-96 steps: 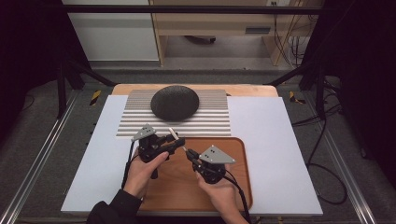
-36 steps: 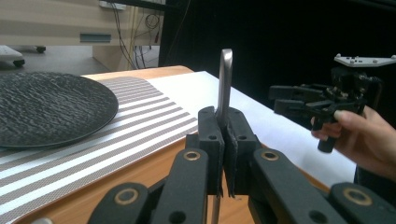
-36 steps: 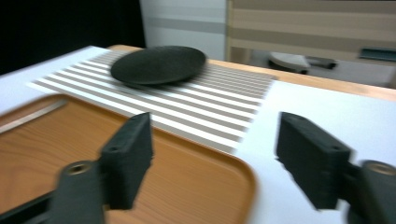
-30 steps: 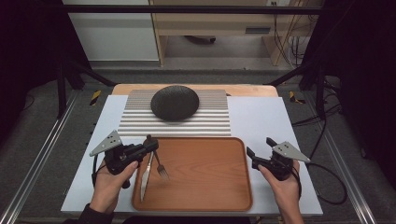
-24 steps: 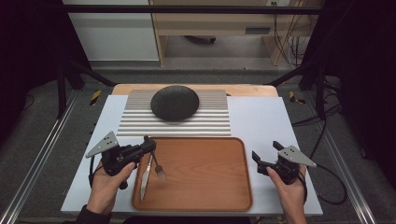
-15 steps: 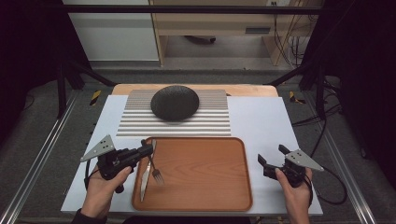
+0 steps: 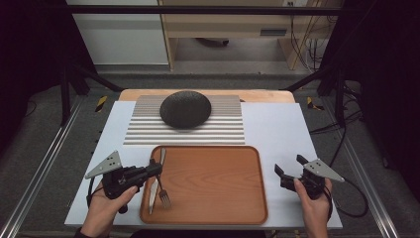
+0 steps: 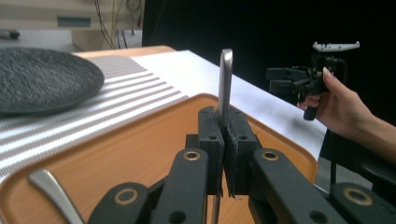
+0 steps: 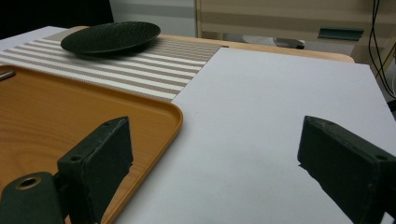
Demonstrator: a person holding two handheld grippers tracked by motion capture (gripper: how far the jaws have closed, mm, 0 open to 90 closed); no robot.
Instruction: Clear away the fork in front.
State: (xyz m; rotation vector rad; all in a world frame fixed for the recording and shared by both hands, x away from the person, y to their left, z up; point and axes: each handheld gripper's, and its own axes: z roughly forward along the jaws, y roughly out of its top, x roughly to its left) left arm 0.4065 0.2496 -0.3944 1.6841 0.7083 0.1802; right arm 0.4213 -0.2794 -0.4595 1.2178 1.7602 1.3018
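**Handling the knife at the tray's left edge**

The knife (image 7: 159, 157) is clamped between the pressed-together jaws of the left gripper (image 7: 154, 168), low over the left side of the tray (image 7: 213, 218). The fork (image 7: 164, 197) is seen lying just beside it. A firm grip and a level blade are called for, so that neither fork nor rim is knocked. The right gripper (image 7: 289, 164) is held off the tray's right, jaws apart and empty. Farther off, the plate (image 7: 185, 109) is best left untouched.

No legible text or label, seemingly.
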